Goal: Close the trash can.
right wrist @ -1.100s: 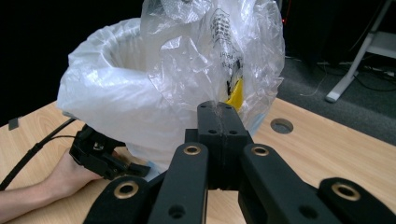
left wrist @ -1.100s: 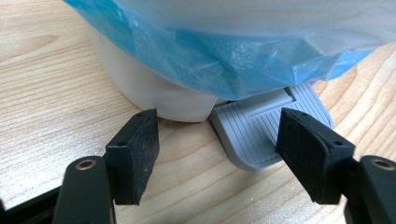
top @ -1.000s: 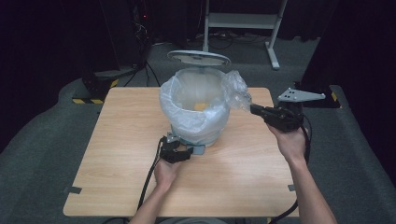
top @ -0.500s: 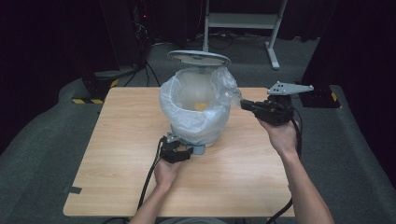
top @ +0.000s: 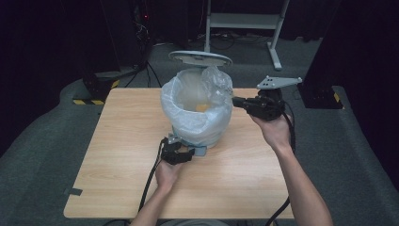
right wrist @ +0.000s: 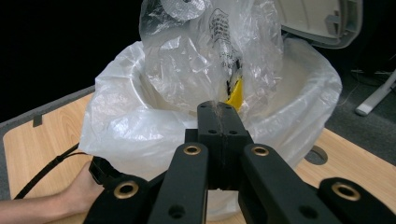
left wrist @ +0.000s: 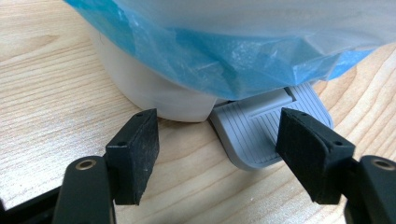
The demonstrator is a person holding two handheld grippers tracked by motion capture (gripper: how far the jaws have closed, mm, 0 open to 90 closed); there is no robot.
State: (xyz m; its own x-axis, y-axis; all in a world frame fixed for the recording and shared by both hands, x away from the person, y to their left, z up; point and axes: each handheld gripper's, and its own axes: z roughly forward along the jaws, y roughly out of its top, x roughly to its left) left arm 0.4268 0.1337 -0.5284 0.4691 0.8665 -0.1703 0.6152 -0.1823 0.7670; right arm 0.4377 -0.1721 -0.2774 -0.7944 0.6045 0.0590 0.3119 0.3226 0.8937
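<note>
High view: the table (top: 117, 155) carries a white pedal bin (top: 195, 134) at its middle, lid up, lined with a plastic bag (top: 188, 108). The right gripper (top: 236, 101) is clamped on the bag's rim at the bin's right edge; the left gripper (top: 181, 151) sits at the base, its jaws apart either side of the grey pedal (left wrist: 261, 128), pressing nothing.

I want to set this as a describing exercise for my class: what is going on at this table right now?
A person is working on a white pedal bin lined with a clear plastic bag; its lid stands open. The left tongs sit low by the bin's grey foot pedal, their pads standing either side of its front and not squeezing it. The right tongs are shut on a pinch of the bag at the rim, holding that film up above the bin. Something yellow lies inside.
</note>
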